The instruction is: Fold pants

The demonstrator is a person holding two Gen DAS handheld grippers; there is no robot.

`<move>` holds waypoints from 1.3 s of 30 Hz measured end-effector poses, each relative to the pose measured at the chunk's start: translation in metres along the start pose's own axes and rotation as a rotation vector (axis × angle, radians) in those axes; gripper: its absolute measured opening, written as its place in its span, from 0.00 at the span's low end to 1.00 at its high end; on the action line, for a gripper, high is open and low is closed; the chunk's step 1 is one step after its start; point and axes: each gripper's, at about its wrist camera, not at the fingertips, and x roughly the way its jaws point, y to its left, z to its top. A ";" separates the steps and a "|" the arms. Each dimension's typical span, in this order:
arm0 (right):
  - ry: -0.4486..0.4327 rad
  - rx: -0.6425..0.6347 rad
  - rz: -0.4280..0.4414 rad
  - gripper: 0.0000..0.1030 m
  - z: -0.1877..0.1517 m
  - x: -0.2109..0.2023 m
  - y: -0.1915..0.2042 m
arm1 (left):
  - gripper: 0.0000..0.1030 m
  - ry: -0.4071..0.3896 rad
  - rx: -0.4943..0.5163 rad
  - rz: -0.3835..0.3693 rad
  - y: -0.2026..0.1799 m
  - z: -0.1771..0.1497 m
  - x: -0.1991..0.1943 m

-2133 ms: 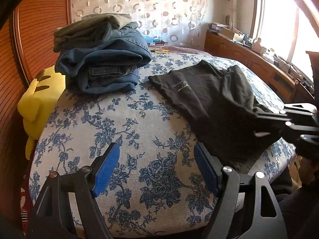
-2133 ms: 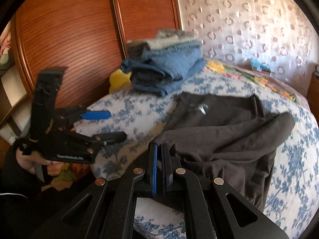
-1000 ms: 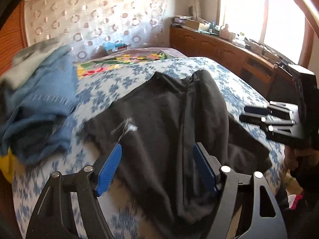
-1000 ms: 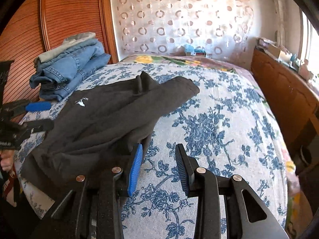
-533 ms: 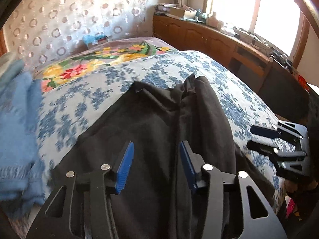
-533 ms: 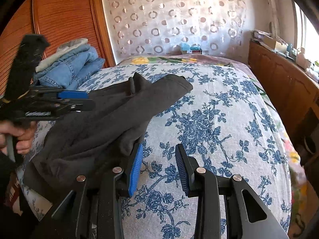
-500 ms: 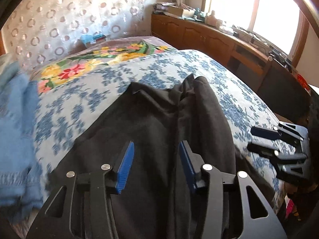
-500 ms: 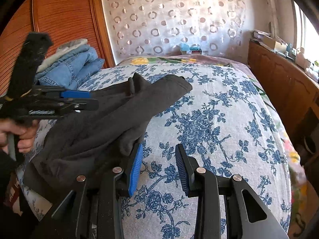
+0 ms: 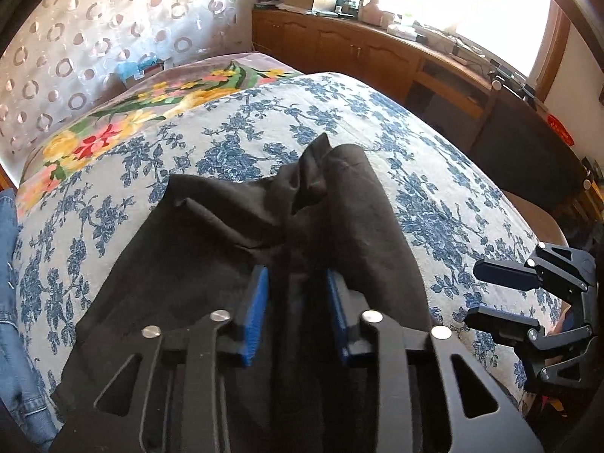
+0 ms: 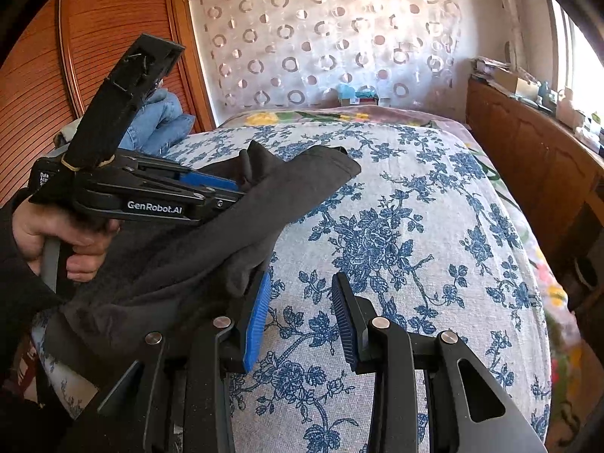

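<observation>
Lying: the black pants (image 9: 241, 234) are rumpled across the near part of the floral bedspread (image 9: 434, 173), one leg thrown over the other, a raised ridge of cloth down the middle.
Handling: soft, limp and light by the look of the folds; the fabric will sag and slide rather than hold a shape, and a pinch may pick up more than one layer.
Where to take hold: my judgement is an edge or corner, such as a hem or the waistband, so a whole panel lifts and can be laid flat; a pinch on the middle ridge only bunches it.
Left hand-held gripper (image 9: 296, 302): its jaws have just been closing and now stand narrow on either side of the central ridge; cloth is between the blue pads (image 9: 256, 313), though I cannot be sure they press on it yet.
Right hand-held gripper (image 10: 300, 313): partly apart and grasping nothing, bare bedspread between the jaws, the pants' edge just beside its left pad.
Left wrist view only: the ridge between the jaws, and the wooden sideboard (image 9: 377, 56) under the window.
Right wrist view only: the hand (image 10: 56, 238) squeezing the left tool's handle, the leg end (image 10: 332, 168) reaching out over the bed, and folded jeans (image 10: 162, 120) by the wardrobe.
</observation>
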 end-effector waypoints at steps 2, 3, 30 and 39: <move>-0.001 0.002 -0.002 0.35 0.000 0.000 0.000 | 0.08 -0.001 0.003 -0.018 -0.002 -0.003 -0.002; -0.001 0.003 -0.003 0.35 0.000 0.000 0.000 | 0.07 -0.005 0.005 -0.020 -0.004 -0.003 -0.004; 0.000 -0.017 -0.024 0.35 0.000 0.003 0.001 | 0.05 -0.223 -0.200 0.303 0.071 -0.054 -0.137; 0.005 -0.016 -0.025 0.35 0.000 0.004 -0.001 | 0.27 -0.186 -0.232 0.257 0.069 -0.080 -0.126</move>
